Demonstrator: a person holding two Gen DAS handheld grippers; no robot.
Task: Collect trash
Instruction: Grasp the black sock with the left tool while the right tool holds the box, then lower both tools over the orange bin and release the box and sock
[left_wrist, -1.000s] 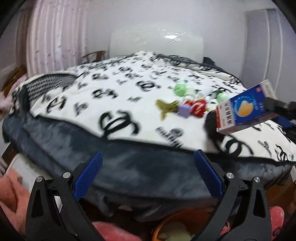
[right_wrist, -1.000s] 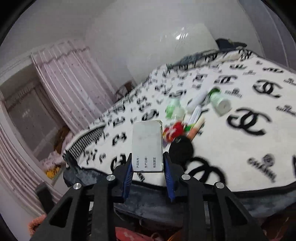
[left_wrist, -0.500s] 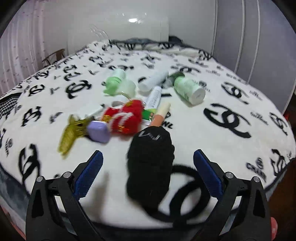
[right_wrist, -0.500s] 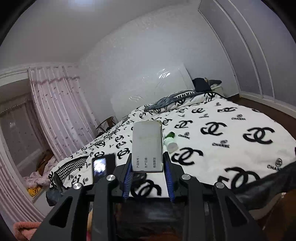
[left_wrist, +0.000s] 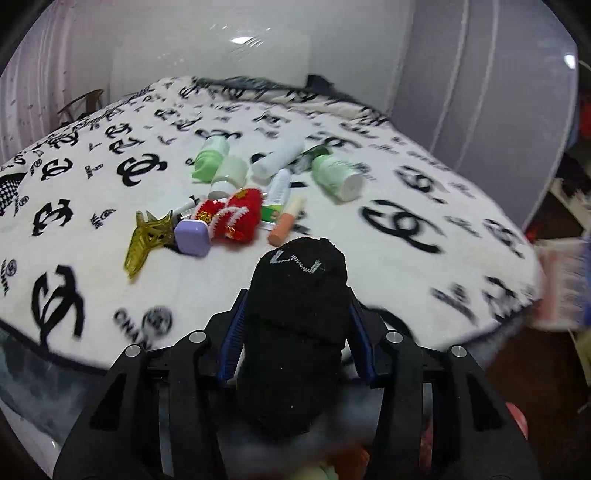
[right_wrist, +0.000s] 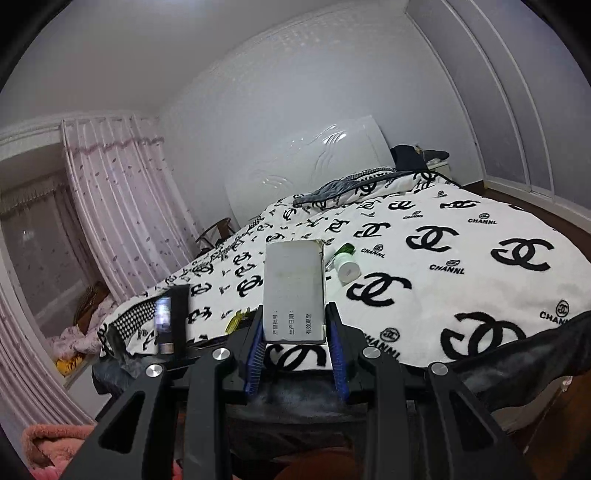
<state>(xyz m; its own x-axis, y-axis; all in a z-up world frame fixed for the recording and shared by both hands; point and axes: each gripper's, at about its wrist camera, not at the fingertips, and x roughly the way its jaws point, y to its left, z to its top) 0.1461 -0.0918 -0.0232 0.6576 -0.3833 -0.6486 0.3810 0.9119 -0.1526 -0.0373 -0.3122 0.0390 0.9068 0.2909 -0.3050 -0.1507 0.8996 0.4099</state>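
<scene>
While left fingers (left_wrist: 295, 328) close around the black sock (left_wrist: 295, 332) at the bed edge (left_wrist: 92, 365), right fingers (right_wrist: 295, 343) clench a box (right_wrist: 294, 291).

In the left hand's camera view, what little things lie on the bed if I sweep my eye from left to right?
Yellow translucent hair claw clip → small lilac rounded case → red knitted item with white trim → peach-coloured stick tube → pale green bottle with a white flat end. Nearer the camera, a black sock sits between the closing left gripper.

left claw (left_wrist: 295, 332): black plastic arms, blue ribbed pads (silver screws on top)
right claw (right_wrist: 295, 343): same build
</scene>
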